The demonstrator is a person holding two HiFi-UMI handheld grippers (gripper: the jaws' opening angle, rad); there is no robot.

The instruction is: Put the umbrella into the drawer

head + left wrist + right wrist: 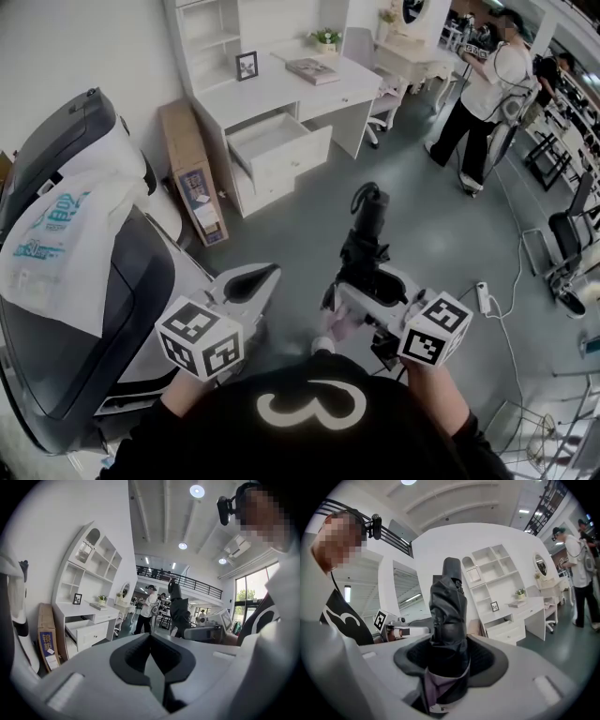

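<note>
My right gripper (370, 281) is shut on a folded black umbrella (367, 230), which sticks out forward from the jaws with a bit of purple lining at its base. In the right gripper view the umbrella (447, 616) fills the jaws of that gripper (447, 667). My left gripper (258, 278) is beside it to the left, shut with nothing in it (152, 660). The white desk's drawer (272, 139) stands pulled open across the grey floor, well ahead of both grippers. It also shows as the drawer (82, 629) in the left gripper view and the drawer (504, 623) in the right one.
A white desk with shelves (281, 84) holds a picture frame, a book and a plant. A cardboard box (192, 173) leans beside it. A big dark chair (75, 281) with a plastic bag on it stands at my left. A person (483, 94) stands back right; a power strip (485, 297) lies on the floor.
</note>
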